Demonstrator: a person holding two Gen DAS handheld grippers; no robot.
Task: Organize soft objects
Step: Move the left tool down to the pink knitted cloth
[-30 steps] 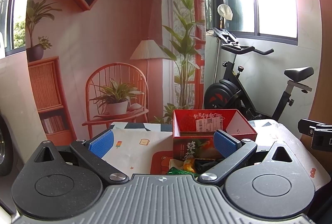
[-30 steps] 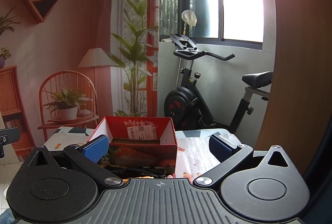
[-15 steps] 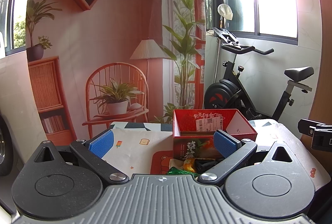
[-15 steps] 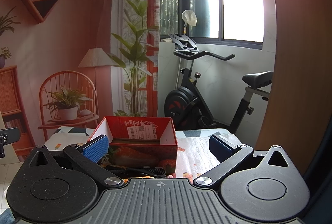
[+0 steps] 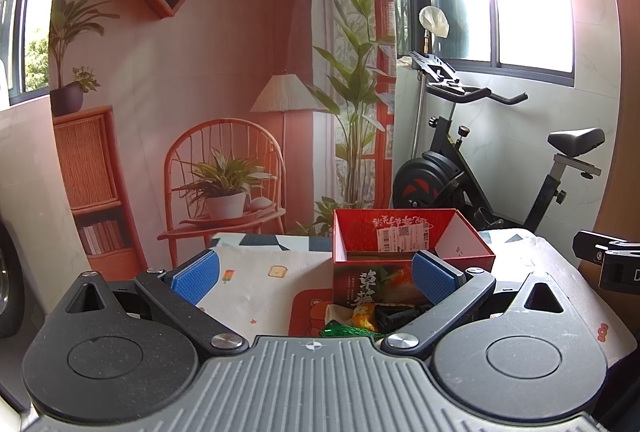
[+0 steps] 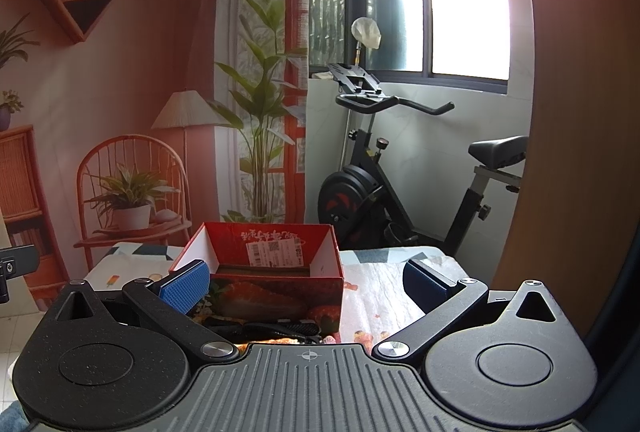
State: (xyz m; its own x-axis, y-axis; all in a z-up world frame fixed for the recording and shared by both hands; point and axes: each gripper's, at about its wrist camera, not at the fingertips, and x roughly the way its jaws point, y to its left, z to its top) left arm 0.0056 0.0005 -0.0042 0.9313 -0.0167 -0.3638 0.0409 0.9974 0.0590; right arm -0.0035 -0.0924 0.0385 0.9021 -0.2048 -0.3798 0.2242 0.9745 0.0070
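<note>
A table covered with a pale printed cloth [image 5: 256, 284] dotted with small cartoon motifs carries an open red cardboard box [image 5: 412, 252] bearing a white label inside its far wall. Just in front of the box lie a crinkly green wrapper [image 5: 344, 330], an orange-yellow soft item [image 5: 362, 316] and a black ribbed object [image 5: 396, 316], close together.

Small items [image 5: 372, 320] heaped at the red box's [image 5: 412, 232] front wall are half-hidden behind the left tongs' [image 5: 316, 274] body, too jumbled to name. From the right wrist, a dark thing [image 6: 272, 330] there is cut off by the right tongs [image 6: 308, 282]. The box floor is out of sight, its label [image 6: 276, 254] too small to read, and the tabletop's [image 5: 256, 284] near edge is covered.
</note>
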